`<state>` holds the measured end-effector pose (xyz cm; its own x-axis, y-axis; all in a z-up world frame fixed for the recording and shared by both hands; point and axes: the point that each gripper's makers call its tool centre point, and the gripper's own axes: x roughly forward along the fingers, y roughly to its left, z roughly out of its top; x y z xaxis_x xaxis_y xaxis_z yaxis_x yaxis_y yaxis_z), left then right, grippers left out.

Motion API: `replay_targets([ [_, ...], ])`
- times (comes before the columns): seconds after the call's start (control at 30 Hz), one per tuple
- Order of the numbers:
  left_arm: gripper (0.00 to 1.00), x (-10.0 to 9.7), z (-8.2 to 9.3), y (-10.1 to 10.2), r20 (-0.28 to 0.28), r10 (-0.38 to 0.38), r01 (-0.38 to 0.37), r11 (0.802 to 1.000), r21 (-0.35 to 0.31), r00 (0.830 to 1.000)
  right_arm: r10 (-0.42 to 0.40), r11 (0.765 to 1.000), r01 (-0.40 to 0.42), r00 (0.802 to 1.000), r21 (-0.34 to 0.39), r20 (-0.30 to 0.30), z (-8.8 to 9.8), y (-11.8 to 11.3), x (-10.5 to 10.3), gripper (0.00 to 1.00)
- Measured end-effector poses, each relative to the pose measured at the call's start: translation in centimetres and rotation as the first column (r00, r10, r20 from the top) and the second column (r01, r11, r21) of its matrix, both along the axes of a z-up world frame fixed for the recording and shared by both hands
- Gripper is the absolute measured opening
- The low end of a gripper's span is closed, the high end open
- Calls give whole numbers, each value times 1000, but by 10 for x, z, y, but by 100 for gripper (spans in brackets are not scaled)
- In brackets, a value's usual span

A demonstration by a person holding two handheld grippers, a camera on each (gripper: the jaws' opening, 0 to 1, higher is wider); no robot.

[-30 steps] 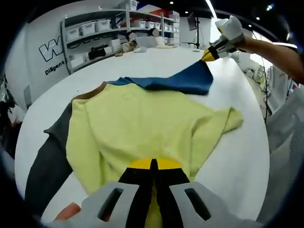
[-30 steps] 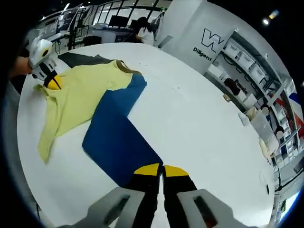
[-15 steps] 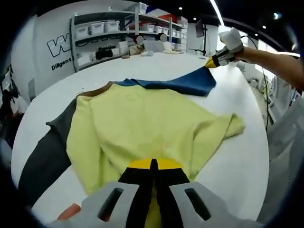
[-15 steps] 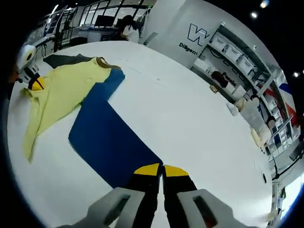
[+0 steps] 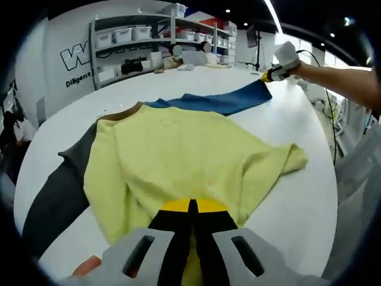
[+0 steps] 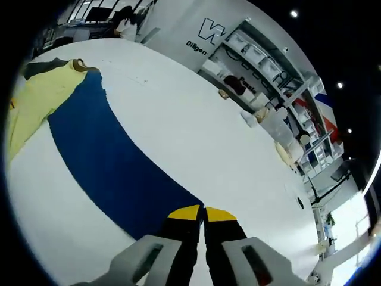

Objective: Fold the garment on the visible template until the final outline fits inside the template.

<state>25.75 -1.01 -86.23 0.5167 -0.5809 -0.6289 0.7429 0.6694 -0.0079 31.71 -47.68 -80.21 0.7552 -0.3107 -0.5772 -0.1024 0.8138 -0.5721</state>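
Observation:
A pale yellow garment [image 5: 178, 158] with a blue sleeve [image 5: 226, 102] and a dark grey sleeve [image 5: 56, 193] lies spread on a white round table [image 5: 297, 202]. My left gripper [image 5: 192, 205] is shut on the yellow hem at the near edge. My right gripper [image 6: 202, 213] is shut on the cuff of the blue sleeve [image 6: 113, 167], which stretches out long and straight from the yellow body [image 6: 36, 101]. In the left gripper view the right gripper [image 5: 269, 74] holds that cuff at the far side of the table, with an arm behind it.
Shelves with white bins [image 5: 137, 42] stand behind the table beside a wall with lettering [image 5: 74, 59]. Small objects [image 6: 286, 149] sit on the table's far part. An orange patch [image 5: 89, 265] shows beside my left gripper.
The right gripper has pulled the blue sleeve's cuff farther from the yellow body, so the sleeve now lies longer and straighter. The left gripper stays shut on the hem.

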Motion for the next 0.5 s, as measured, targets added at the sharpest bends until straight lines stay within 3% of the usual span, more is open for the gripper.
replay_targets([
  [0.13, 0, 1, 0, 0, -6, 3, -3, 1000, -10, 1000, -23, 1000, 23, 1000, -21, -6, -8, -11, 4, 0],
  [0.5, 0, 1, 0, 0, -7, 0, 0, 1000, -11, 1000, -6, 999, 2, 996, -48, -88, -37, -13, 12, 0],
])
